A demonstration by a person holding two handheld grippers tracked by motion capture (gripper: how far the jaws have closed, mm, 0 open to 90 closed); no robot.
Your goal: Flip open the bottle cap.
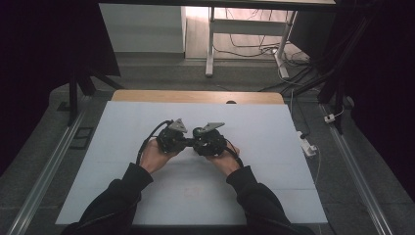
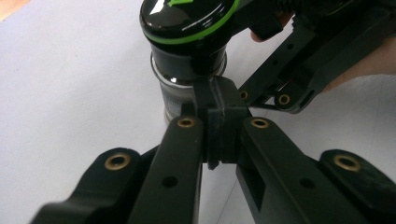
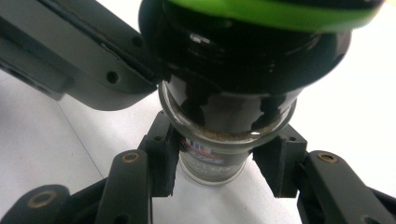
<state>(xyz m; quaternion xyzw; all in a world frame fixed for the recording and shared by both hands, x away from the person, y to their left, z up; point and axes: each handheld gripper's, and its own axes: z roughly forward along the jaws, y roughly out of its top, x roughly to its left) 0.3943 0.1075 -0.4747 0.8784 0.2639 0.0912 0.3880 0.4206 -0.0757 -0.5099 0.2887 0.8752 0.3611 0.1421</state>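
Jar [image 3: 219, 140] with a black cap [image 2: 187, 23] ringed in green stands mid-tabletop [image 1: 274, 132], between two tools. The right tool [image 3: 219, 170] has its jaws clamped on the glass body below the cap; a red-and-blue label there is too blurred to read. The left tool [image 2: 217, 133] has its jaws pressed together, tips touching the jar's neck. White tabletop lies open all around, edges well apart from both hands [image 1: 154, 156].

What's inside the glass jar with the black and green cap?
Through the clear glass jar, a tan granular fill shows just beneath the black cap with the green band. The label and right gripper hide the rest.
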